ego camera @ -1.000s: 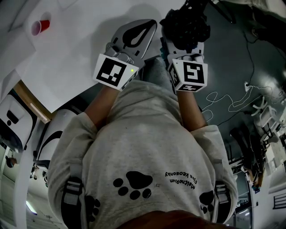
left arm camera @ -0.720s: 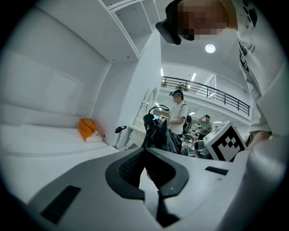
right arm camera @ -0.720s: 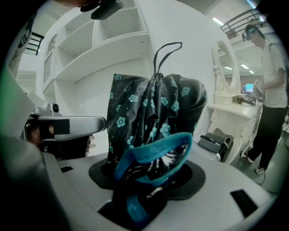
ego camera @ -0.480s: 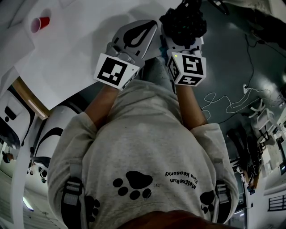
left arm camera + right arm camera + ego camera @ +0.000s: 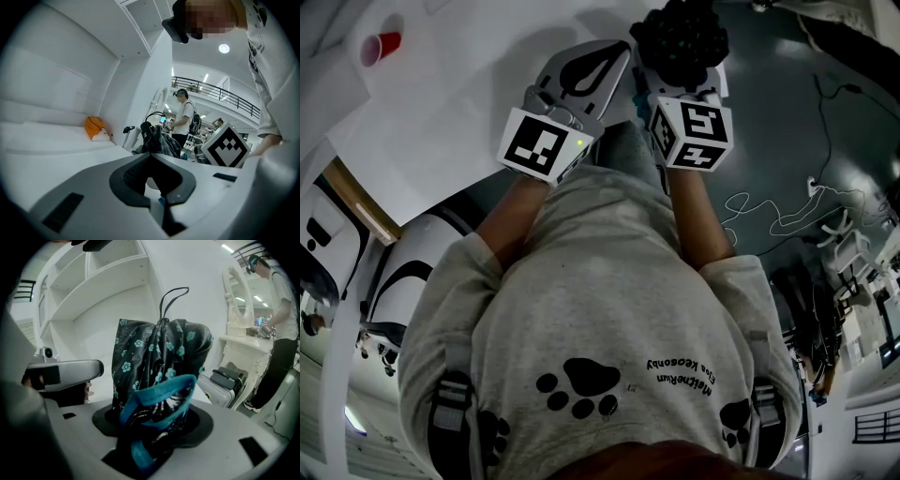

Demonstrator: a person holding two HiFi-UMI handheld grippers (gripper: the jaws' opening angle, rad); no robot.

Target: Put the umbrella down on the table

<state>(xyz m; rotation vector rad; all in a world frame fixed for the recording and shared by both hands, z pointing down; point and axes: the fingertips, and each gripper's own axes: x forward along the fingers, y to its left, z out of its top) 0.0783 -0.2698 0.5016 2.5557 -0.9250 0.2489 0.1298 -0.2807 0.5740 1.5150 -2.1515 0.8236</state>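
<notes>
Head view, L to R: white table top (image 5: 459, 94) w/ a red plastic cup (image 5: 382, 49) well off at its far side, so broad bare room is left near the edge, where the left gripper (image 5: 607, 60) is seen, jaws pressed together on nothing. Right gripper (image 5: 678, 86) is clamped on the folded black umbrella w/ teal flowers (image 5: 680, 37), held up just beside the table edge, over dark floor. Fabric is judged soft, light, prob. slippery, so the bunched strapped end is best kept gripped & the umbrella laid flat well inboard.

Left gripper (image 5: 598, 66), right gripper (image 5: 680, 92) side by side at counter (image 5: 459, 103) edge; right holds dark umbrella (image 5: 680, 37); 1 red cup (image 5: 380, 47) well apart.
</notes>
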